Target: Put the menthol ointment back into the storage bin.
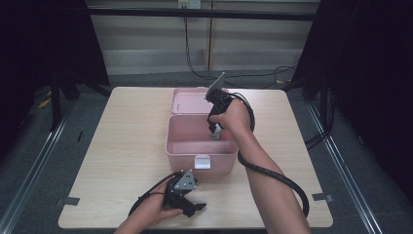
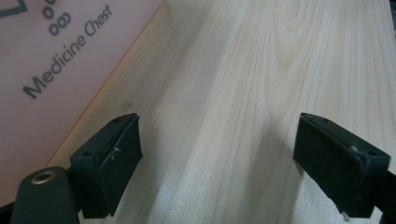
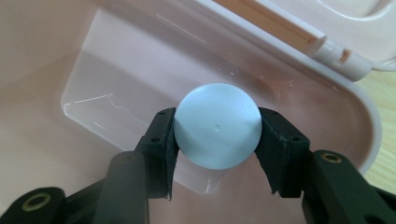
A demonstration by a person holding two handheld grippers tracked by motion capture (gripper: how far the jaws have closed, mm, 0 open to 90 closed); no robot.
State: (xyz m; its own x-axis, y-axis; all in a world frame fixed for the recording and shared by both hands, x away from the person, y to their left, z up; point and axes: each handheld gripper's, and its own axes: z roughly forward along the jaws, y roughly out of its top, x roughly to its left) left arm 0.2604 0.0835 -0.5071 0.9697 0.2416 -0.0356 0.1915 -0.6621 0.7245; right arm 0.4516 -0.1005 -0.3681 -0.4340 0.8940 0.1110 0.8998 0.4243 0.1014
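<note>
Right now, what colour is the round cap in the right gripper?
Pale blue cap, clearest in the right gripper view, clamped by the right gripper.

Place: recording lab
Evidence: black curtains [image 1: 370,73] flank a lone wooden table [image 1: 126,146], cables [image 1: 195,58] trailing across the floor

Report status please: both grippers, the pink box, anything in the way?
Right gripper shut on round pale-blue cap, inside open pink box. Left gripper open, empty, low over table beside box. Nothing in the way.

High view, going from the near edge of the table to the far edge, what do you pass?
Left gripper → pink box's white latch → right gripper inside the pink box → open lid.
</note>
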